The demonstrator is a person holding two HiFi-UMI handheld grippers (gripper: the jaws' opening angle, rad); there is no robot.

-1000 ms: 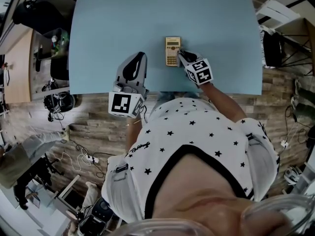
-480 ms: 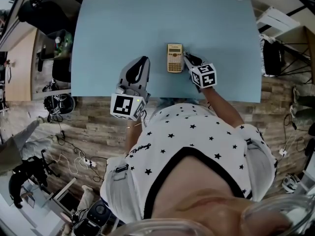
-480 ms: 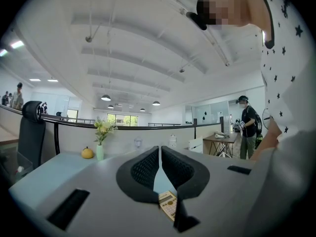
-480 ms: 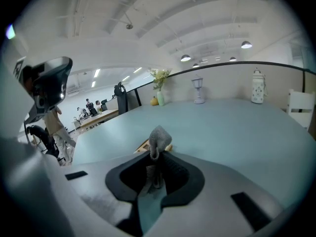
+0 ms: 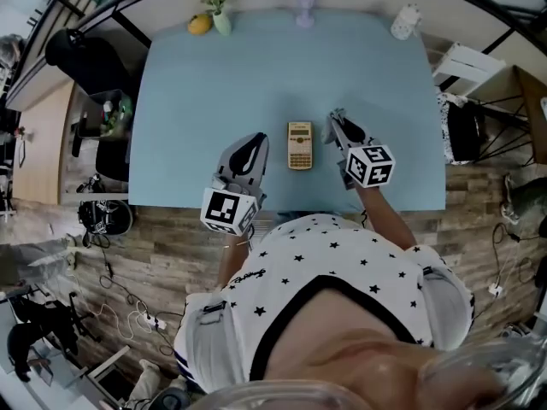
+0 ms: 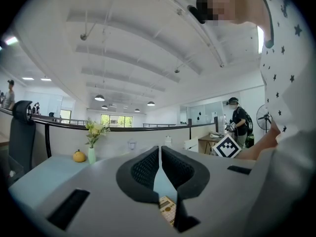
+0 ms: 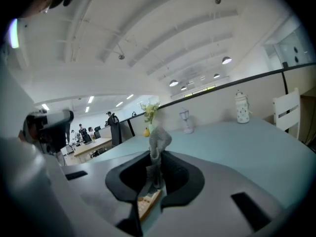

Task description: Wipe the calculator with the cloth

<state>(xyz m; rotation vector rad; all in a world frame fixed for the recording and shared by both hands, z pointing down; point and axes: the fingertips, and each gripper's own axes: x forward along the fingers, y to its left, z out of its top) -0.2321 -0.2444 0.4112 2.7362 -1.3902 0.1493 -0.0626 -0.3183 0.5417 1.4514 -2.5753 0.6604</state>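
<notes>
- Jaws of the left gripper point(image 6: 160, 149) are pressed together with nothing between them; it sits left of the calculator point(image 5: 300, 145), apart from it.
- Jaws of the right gripper point(image 7: 155, 157) pinch a grey cloth point(image 7: 159, 138), just right of the calculator.
- The calculator lies flat on the blue table point(image 5: 256, 67), between the 2 grippers.

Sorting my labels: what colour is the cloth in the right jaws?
Grey. The cloth shows best in the right gripper view.

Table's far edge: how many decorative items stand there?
4: flower vase and orange fruit at the left corner, small lantern mid-edge, white jar at the right. None seem hidden.
</notes>
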